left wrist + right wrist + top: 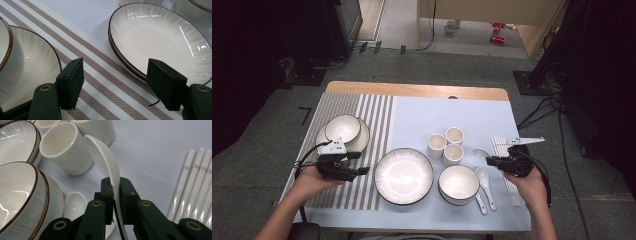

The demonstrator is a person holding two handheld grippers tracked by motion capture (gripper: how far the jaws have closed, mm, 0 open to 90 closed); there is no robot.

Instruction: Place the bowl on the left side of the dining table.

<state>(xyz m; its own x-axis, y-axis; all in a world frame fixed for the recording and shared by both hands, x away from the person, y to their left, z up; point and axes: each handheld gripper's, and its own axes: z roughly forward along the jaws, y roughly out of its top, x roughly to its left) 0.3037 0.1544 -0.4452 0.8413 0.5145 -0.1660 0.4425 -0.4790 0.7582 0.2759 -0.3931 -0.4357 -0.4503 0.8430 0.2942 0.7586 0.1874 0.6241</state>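
My right gripper (490, 161) is shut on the handle of a white ceramic spoon (481, 153). In the right gripper view the spoon (100, 152) stands on edge between the jaws (115, 187), its bowl pointing at a white cup (62, 147). My left gripper (359, 163) hangs open over the striped part of the mat, left of the large white plate (403, 175). In the left gripper view its jaws (115, 72) are wide apart with nothing between them, and the plate's rim (125, 62) lies just beyond the right jaw.
A bowl (343, 129) sits on a plate at the far left. Three cups (453, 154) stand mid-table, with a stacked bowl (458, 184) in front. Two more spoons (486, 182) lie beside it and white chopsticks (504, 150) at the right.
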